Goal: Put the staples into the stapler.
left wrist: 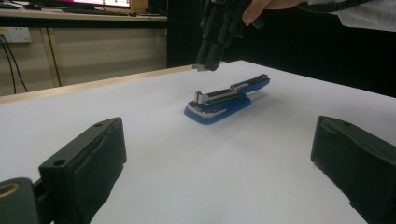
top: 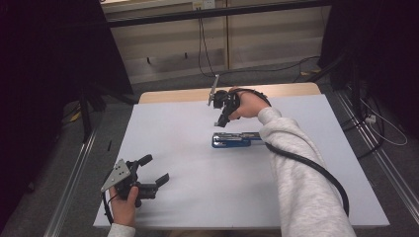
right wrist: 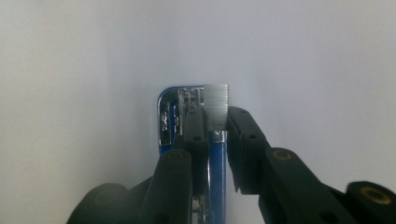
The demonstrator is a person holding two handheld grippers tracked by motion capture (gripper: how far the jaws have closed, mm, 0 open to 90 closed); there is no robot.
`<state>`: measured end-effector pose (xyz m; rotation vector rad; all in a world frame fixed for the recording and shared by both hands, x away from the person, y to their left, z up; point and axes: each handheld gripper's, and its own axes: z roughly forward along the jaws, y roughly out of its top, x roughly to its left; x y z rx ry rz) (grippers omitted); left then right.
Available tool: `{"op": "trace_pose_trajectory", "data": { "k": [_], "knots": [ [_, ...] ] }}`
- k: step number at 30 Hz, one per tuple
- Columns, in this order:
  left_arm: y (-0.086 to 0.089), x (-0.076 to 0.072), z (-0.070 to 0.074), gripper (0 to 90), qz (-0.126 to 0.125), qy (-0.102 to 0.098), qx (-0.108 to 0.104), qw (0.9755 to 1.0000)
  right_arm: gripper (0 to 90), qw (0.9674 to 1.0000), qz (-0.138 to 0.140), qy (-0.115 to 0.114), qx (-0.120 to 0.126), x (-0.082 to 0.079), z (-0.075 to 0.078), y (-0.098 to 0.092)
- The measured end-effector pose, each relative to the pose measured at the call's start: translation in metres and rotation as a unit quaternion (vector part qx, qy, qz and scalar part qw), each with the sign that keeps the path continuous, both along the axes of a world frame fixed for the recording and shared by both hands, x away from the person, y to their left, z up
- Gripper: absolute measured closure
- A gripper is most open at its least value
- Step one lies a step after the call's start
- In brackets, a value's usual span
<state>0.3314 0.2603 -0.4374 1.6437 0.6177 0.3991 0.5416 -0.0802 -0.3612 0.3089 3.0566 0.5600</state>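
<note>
A blue stapler (top: 232, 139) lies flipped open on the white table, its metal staple channel (left wrist: 215, 95) facing up. My right gripper (top: 221, 121) hovers just above the stapler's front end and is shut on a short silver strip of staples (right wrist: 217, 105). In the right gripper view the strip hangs over the blue stapler (right wrist: 169, 116), beside the channel. From the left gripper view, the right gripper (left wrist: 210, 60) points down with the strip of staples (left wrist: 201, 68) at its tip. My left gripper (top: 155, 169) rests near the front left corner, open and holding nothing, its jaws wide apart around (left wrist: 219, 154).
A white sheet (top: 197, 207) covers the table, with a wooden edge (top: 188, 94) showing at the far side. A black cable (top: 316, 170) trails from the right gripper along the grey sleeve. Black stands and wires sit on the floor around the table.
</note>
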Motion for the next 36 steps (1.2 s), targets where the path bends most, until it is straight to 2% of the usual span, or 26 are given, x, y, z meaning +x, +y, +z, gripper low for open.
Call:
{"op": "trace_pose_trajectory", "data": {
  "k": [15,36],
  "knots": [
    [0.000,0.000,0.000,3.3,0.003,0.001,0.001,1.0000,78.1,0.9998,0.011,0.014,-0.001,-0.004,-0.008,0.004],
    [0.000,0.000,0.000,3.3,0.002,-0.001,0.002,1.0000,78.0,0.9998,0.011,0.016,0.003,-0.006,-0.010,0.004]
  ]
}}
